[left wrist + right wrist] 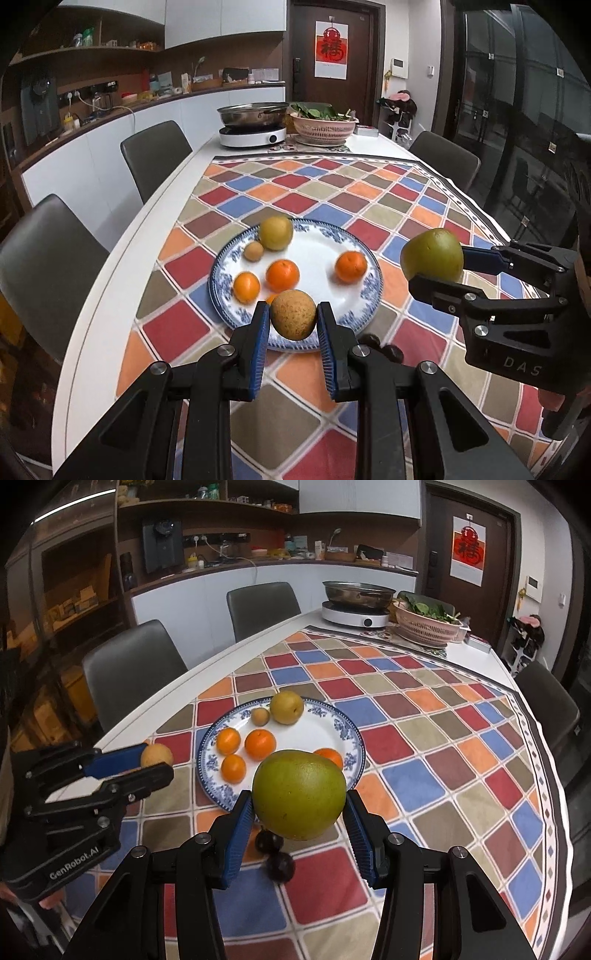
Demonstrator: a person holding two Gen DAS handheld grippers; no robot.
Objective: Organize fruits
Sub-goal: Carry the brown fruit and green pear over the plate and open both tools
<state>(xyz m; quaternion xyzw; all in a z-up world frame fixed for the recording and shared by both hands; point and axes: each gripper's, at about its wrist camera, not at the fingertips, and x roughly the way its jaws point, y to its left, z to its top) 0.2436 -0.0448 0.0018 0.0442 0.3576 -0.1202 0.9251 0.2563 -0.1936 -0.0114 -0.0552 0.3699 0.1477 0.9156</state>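
A blue-and-white plate (325, 243) (317, 720) lies on the checked tablecloth. It holds several oranges (282, 274) (260, 743), a yellow pear (275, 233) (287, 707) and a small brown fruit (253, 252) (260, 716). My left gripper (293, 320) (157, 762) is shut on a brown speckled pear (293, 314) (156, 755), held above the plate's near rim. My right gripper (299, 805) (432, 264) is shut on a large green fruit (299, 794) (432, 255), held above the cloth just right of the plate.
Two dark plums (275, 853) (384, 349) lie on the cloth near the plate's front edge. At the table's far end stand an induction cooker with a steel pan (253, 125) (356, 607) and a pink basket of greens (323, 125) (426, 624). Grey chairs (155, 155) line the sides.
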